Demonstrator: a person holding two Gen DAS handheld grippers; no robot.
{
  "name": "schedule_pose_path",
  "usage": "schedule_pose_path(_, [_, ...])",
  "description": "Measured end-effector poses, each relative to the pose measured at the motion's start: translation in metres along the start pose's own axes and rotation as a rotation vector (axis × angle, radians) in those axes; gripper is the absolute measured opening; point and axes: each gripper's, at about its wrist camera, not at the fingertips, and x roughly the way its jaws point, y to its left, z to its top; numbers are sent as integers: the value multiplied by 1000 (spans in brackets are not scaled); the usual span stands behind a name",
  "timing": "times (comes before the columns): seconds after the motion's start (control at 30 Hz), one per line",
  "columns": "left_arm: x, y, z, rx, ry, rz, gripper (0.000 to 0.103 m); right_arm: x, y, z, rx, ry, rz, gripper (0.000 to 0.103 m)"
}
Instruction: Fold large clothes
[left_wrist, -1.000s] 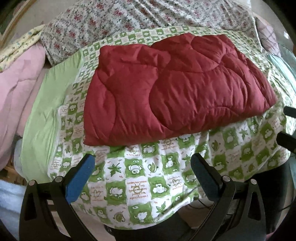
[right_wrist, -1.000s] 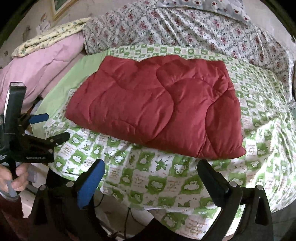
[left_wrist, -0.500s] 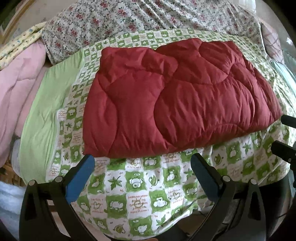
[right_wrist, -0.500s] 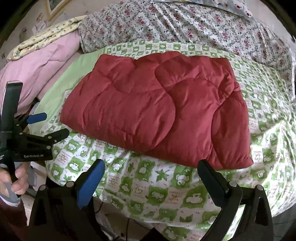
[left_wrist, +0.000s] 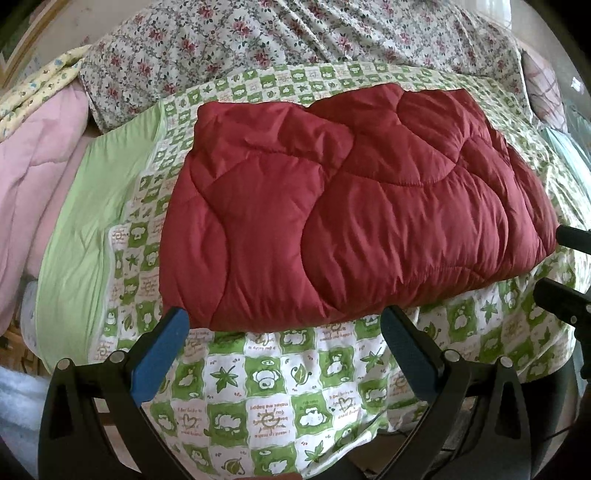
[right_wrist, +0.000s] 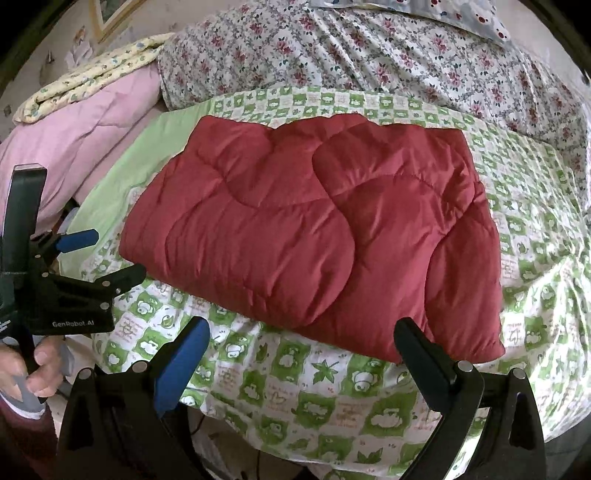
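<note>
Red quilted garment (left_wrist: 351, 218) lies folded into a flat rectangle on the green-checked sheet (left_wrist: 280, 387), near the bed's front edge, prob. so both tools can reach it w/o stretching. Left gripper (left_wrist: 284, 343) is spread wide, empty, fingertips just short of the near hem. Right gripper (right_wrist: 303, 347) is likewise spread, holding nothing, by the near right corner. A hand (right_wrist: 26, 373) grips the left tool's handle. Body of that tool reads "GenRobot.AI". Sheet print has small words, not legible.

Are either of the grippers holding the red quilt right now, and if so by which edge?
Neither. The left gripper and right gripper are both open, short of the red quilt, with nothing between their fingers.
</note>
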Motion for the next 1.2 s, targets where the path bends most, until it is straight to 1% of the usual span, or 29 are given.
schedule_pose_path(0.17, [0, -1, 2, 4, -3, 2, 103, 1, 0, 6, -2, -6, 1, 101])
schedule_pose_path(0.7, [-1, -5, 9, 17, -14, -5, 103, 5, -5, 11, 1, -5, -3, 101])
schedule_pose_path(1.2, [1, -5, 12, 19, -13, -12, 103, 15, -1, 16, -13, 24, -15, 101])
